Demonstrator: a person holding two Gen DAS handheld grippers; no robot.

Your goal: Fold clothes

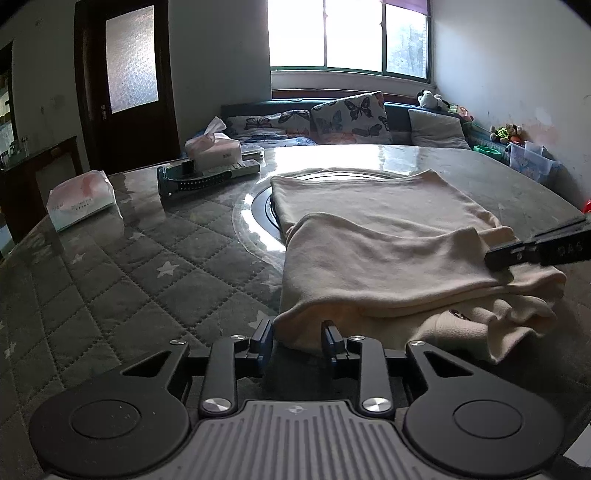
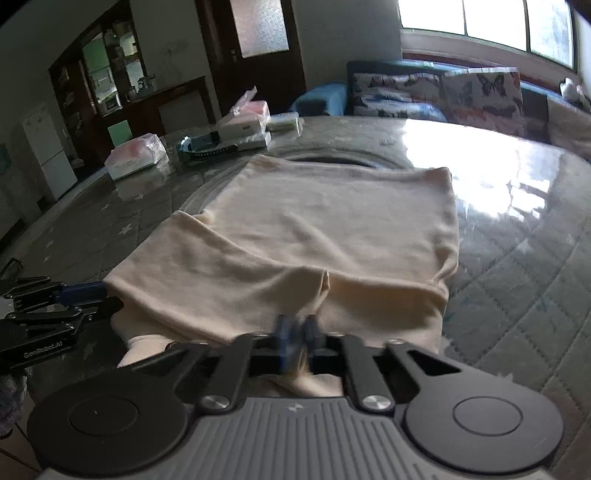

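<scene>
- Cream garment (image 1: 373, 236) lies on the table, partly folded: near part doubled over in layers, far part flat over the round inset in the tabletop.
- Left gripper (image 1: 297, 338): jaws partly spread, near corner of the garment's folded edge sits between the fingers. Pads don't visibly press on the cloth, gap shows on both sides.
- Right gripper (image 2: 297, 332): jaws pressed together, pinching a bunched fold of the cream cloth at the near edge. Fingertips motion-blurred in the right wrist view.
- From the left wrist view the right gripper comes in from the right edge, its tip on the folded layer.
- From the right wrist view the left gripper (image 2: 88, 295) sits at the garment's left near corner, blue pad against the cloth edge.
- Table (image 1: 122, 266): grey quilted cover with white stars under a glossy clear sheet, strong window glare on the far side.
- Far left of the garment, well apart from it: dark perforated strap-like item (image 1: 195, 181), tissue box (image 1: 214, 147), soft tissue pack (image 1: 83, 199).
- Behind the table: sofa with butterfly-print cushions (image 1: 351, 118), window (image 1: 347, 35), dark door with frosted pane (image 1: 125, 81).
</scene>
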